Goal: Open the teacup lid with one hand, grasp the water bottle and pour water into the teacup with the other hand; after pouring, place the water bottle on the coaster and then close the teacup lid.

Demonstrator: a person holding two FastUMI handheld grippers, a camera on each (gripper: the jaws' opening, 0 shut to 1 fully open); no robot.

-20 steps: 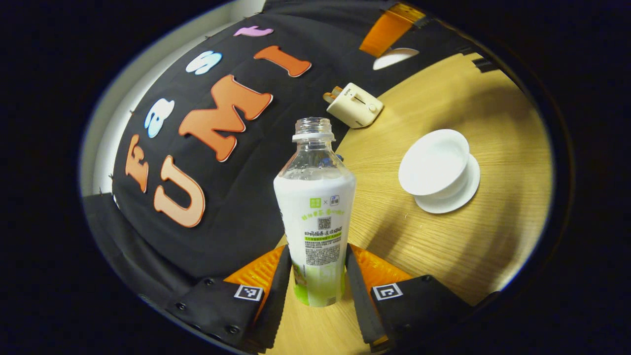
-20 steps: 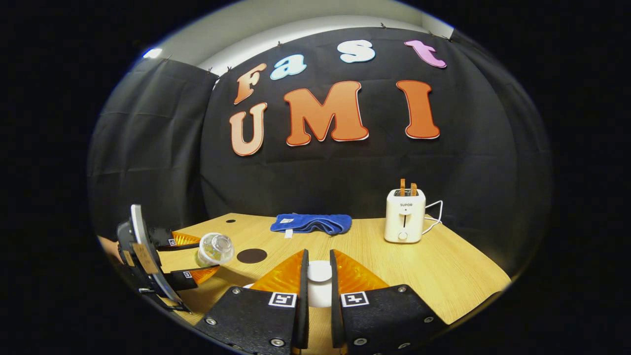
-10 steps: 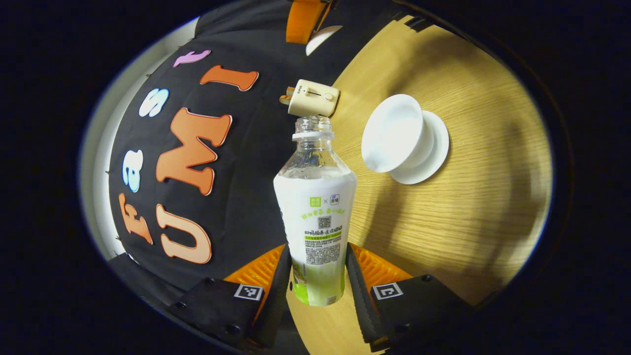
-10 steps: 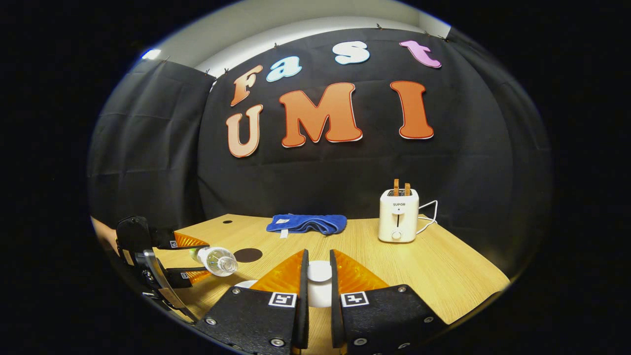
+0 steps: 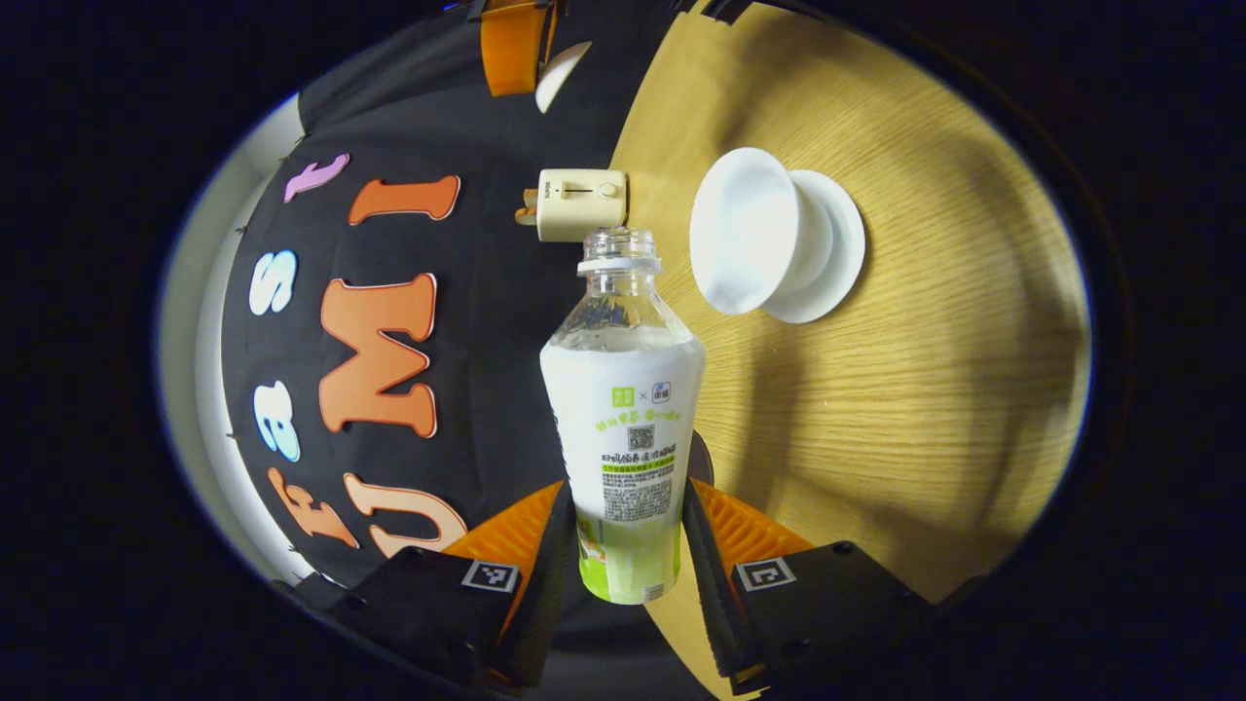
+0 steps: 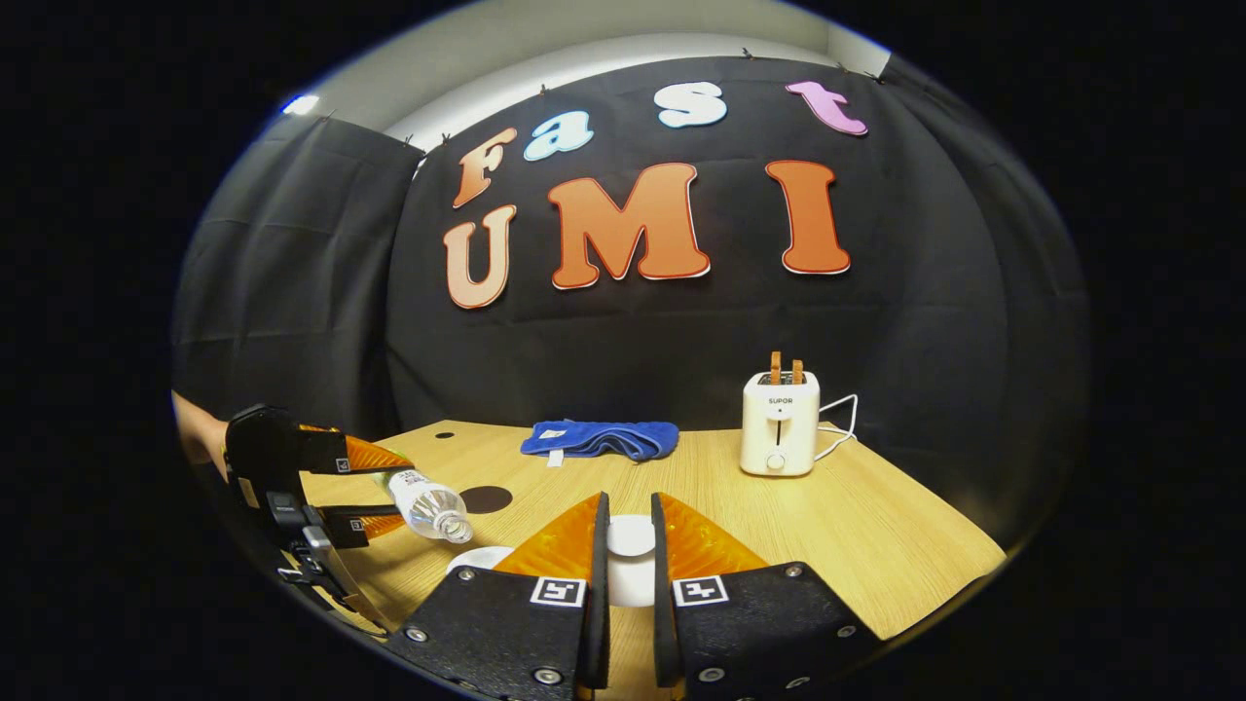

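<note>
My left gripper (image 5: 623,498) is shut on the lower body of a capless water bottle (image 5: 623,389) with a white and green label. Its mouth points beside the open white teacup (image 5: 748,230), which stands on its saucer (image 5: 839,243). In the right gripper view the left gripper (image 6: 389,492) holds the bottle (image 6: 423,501) tilted far over, mouth just above the teacup's rim (image 6: 477,558). My right gripper (image 6: 629,501) is shut on the white teacup lid (image 6: 631,545), held above the table. A dark round coaster (image 6: 485,498) lies behind the bottle.
On the wooden table (image 6: 837,531), a cream toaster (image 6: 779,436) with two slices stands at the back right, and a folded blue cloth (image 6: 596,438) lies at the back middle. The toaster (image 5: 581,202) is also beyond the bottle's mouth in the left gripper view.
The left gripper has rolled further over, tipping the bottle from partly tilted to near level, and its mouth has come closer to the teacup. The right gripper has stayed put with the lid.
</note>
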